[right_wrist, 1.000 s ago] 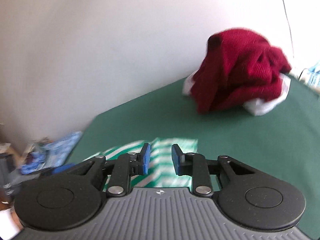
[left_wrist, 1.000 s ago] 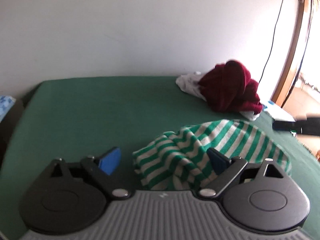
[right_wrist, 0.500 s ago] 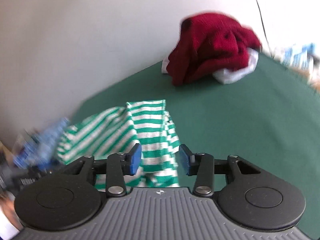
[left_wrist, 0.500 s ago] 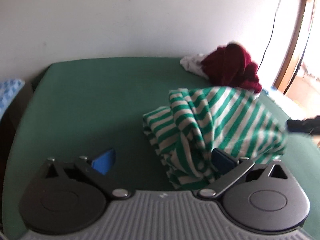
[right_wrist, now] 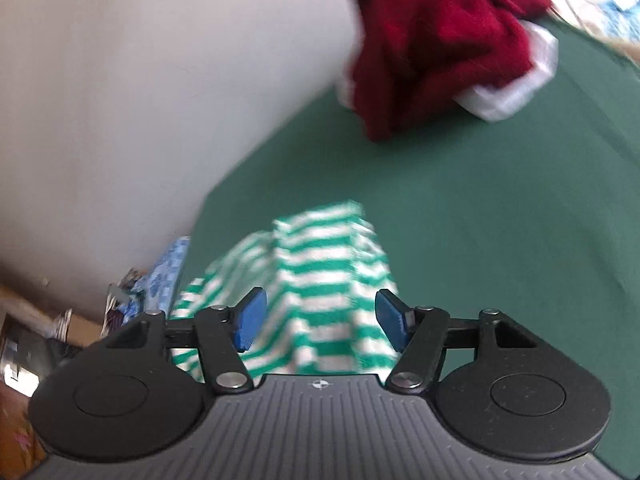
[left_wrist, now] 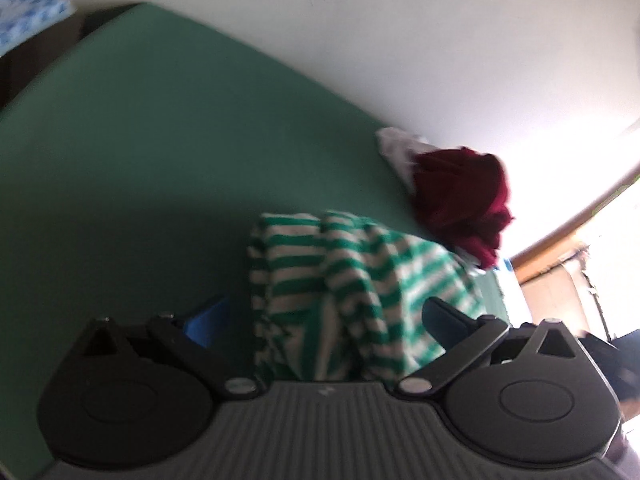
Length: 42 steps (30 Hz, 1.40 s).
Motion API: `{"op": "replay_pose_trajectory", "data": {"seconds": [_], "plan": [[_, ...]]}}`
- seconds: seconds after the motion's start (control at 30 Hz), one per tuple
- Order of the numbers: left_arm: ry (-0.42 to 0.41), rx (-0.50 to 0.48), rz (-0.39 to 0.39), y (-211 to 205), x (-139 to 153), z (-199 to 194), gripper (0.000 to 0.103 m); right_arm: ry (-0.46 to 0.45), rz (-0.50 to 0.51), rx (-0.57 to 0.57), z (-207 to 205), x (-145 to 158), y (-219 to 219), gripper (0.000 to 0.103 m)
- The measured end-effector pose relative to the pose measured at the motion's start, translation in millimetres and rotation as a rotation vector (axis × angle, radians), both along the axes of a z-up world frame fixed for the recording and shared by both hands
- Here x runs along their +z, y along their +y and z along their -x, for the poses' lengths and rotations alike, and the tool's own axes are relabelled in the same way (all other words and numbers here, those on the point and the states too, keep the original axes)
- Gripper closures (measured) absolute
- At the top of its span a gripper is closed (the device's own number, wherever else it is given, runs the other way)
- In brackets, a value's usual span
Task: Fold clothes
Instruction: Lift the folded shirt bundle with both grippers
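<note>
A green-and-white striped garment (left_wrist: 352, 280) lies bunched on the green table (left_wrist: 140, 168). My left gripper (left_wrist: 324, 316) is open, its blue pads wide apart, with the striped cloth between and under them. In the right wrist view the same garment (right_wrist: 320, 280) lies between the pads of my right gripper (right_wrist: 320, 316), which is open. Neither gripper pinches the cloth. The near part of the garment is hidden under both gripper bodies.
A dark red garment (left_wrist: 460, 200) on a white one (left_wrist: 396, 144) is heaped at the table's far right by the white wall; it also shows in the right wrist view (right_wrist: 432, 40). Blue patterned cloth (right_wrist: 168, 276) and clutter lie beyond the left edge. Wooden door frame (left_wrist: 568, 228) at right.
My right gripper has opened from nearly shut to wide. Both grippers tilted and moved; the striped garment, lifted half a second ago, now lies between both sets of open pads.
</note>
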<state>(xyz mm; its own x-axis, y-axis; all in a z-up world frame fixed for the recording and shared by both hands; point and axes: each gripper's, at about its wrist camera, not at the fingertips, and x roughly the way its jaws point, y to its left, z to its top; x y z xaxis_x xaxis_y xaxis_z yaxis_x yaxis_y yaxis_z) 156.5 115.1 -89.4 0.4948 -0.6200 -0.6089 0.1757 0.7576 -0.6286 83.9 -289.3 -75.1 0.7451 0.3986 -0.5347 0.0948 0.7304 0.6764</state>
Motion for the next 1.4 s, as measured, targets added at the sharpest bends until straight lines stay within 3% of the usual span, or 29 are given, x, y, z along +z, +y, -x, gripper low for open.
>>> {"op": "replay_pose_trajectory", "data": {"seconds": [0.03,0.1,0.23,0.4,0.5,0.57,0.63,0.7,0.77,0.87,0.97,1.13,1.4], "plan": [[0.022,0.011,0.027,1,-5,-2,0.014,-0.029,0.011,0.024,1,4,6,0.039],[0.048,0.029,-0.003,-1,-12,0,0.026,-0.074,0.053,0.043,-1,10,19,0.039],[0.033,0.052,0.004,0,-21,15,0.030,-0.141,0.091,0.079,-4,14,38,0.050],[0.006,0.037,-0.025,2,-24,26,0.030,-0.094,0.154,0.110,-7,0,46,0.052],[-0.026,-0.017,-0.127,-7,-16,27,0.028,-0.078,0.144,0.068,3,-4,33,0.053],[-0.032,-0.042,-0.190,-12,-9,25,0.017,-0.085,0.100,0.027,14,-2,17,0.047],[-0.030,-0.064,-0.171,-7,-2,20,0.015,-0.033,0.084,0.011,14,-7,5,0.043],[-0.016,-0.090,-0.101,1,5,15,0.013,0.021,0.054,0.023,10,-14,-7,0.043],[0.011,-0.113,-0.045,4,7,7,0.006,0.072,-0.034,0.070,2,-23,-17,0.043],[0.059,-0.166,-0.052,-2,3,-9,0.005,0.142,-0.126,0.082,-8,-36,-28,0.041],[0.081,-0.219,-0.011,-9,-5,-17,0.006,0.201,-0.228,0.094,-19,-47,-36,0.035],[0.146,-0.215,0.065,-9,-25,-22,0.001,0.274,-0.266,0.177,-31,-56,-34,0.035],[0.179,-0.190,0.250,9,-42,-33,0.001,0.258,-0.264,0.262,-47,-58,-21,0.032]]}}
